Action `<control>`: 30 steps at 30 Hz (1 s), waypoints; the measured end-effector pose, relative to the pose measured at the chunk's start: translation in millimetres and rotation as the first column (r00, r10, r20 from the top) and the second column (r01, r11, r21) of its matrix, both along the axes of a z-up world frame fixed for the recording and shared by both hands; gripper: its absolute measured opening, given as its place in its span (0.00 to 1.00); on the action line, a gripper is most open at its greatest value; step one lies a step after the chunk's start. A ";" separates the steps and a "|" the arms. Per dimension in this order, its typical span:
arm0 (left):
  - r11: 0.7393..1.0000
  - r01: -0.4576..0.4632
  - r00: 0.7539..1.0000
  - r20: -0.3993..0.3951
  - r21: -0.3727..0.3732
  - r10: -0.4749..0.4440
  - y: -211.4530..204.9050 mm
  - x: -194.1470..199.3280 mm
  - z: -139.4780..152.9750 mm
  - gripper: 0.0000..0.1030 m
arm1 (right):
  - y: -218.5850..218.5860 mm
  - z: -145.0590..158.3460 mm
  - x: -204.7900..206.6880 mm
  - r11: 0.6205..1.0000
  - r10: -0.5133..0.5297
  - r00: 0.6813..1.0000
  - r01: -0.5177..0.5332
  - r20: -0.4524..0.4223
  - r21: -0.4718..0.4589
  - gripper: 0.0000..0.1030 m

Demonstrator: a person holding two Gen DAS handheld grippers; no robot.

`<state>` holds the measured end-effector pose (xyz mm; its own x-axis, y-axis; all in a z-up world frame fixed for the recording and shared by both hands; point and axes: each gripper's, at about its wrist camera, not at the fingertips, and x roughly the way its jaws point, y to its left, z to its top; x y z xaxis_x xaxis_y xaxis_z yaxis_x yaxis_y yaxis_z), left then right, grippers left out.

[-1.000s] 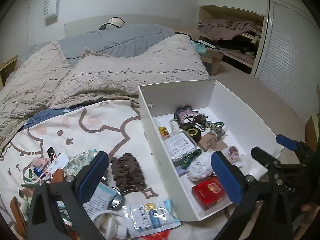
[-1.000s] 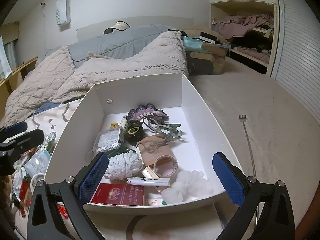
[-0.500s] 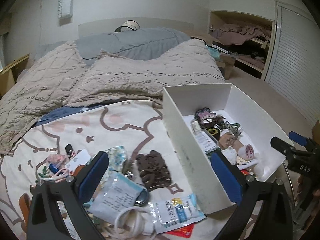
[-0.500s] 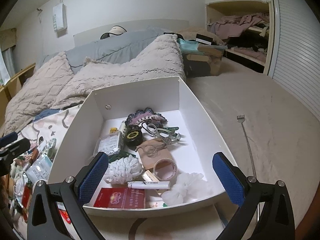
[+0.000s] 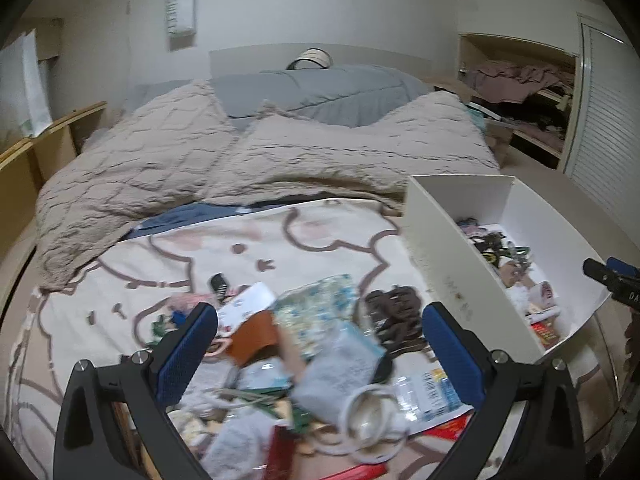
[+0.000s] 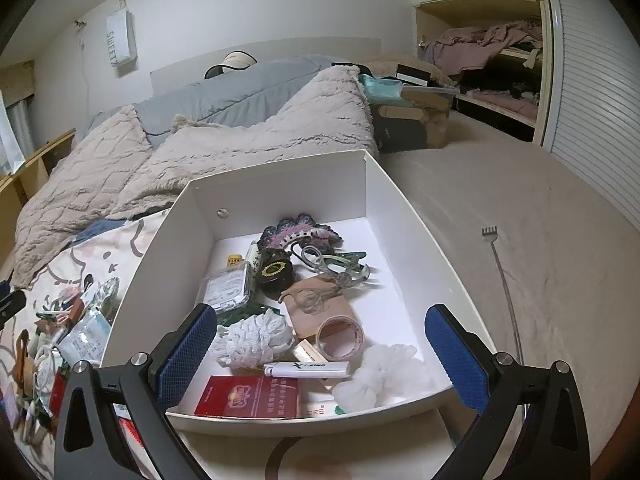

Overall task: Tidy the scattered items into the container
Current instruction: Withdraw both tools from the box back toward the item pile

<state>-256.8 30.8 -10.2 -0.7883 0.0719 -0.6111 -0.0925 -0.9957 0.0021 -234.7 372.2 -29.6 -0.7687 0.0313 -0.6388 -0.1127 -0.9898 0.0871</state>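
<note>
Both tools spread, gripping nothing: left tool (image 5: pixel 320 354) above scattered clutter at lower frame; right tool (image 6: pixel 322 348) over the white box (image 6: pixel 280 184), frame centre.

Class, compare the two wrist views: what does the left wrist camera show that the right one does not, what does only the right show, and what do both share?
Only the left wrist view shows the brown hair claw and the coiled white cable in the pile on the bed.

Only the right wrist view shows the back scratcher on the floor and the white lighter.

Both show the white box, with its tape roll.
</note>
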 end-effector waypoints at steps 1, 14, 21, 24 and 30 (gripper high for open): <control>1.000 -0.011 1.000 -0.002 0.003 0.011 -6.7 2.6 -0.4 1.00 | -0.8 0.6 0.1 1.000 0.008 1.000 -0.008 -0.004 -0.008 1.00; 0.993 -0.120 0.992 -0.024 0.007 0.120 -70.4 35.2 -5.3 1.00 | -25.8 1.3 -2.8 0.997 0.080 0.997 -0.080 -0.021 0.006 1.00; 0.988 -0.152 0.988 -0.024 0.038 0.153 -99.2 46.8 -15.8 1.00 | -37.5 -1.1 -5.3 0.996 0.093 0.995 -0.093 -0.031 0.001 1.00; 0.984 -0.174 0.984 -0.029 0.042 0.175 -108.3 50.2 -20.1 1.00 | -41.4 0.3 -6.0 0.995 0.099 0.994 -0.100 -0.042 -0.011 1.00; 0.976 -0.204 0.977 -0.037 0.077 0.208 -129.7 60.5 -21.9 1.00 | -45.2 3.0 -5.2 0.995 0.083 0.993 -0.087 -0.085 -0.043 1.00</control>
<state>-196.3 -98.9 -32.1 -0.8172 -0.0522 -0.5741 0.1132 -0.9910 -0.0711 -239.9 327.0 -26.6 -0.8175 -0.0652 -0.5722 -0.0184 -0.9901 0.1392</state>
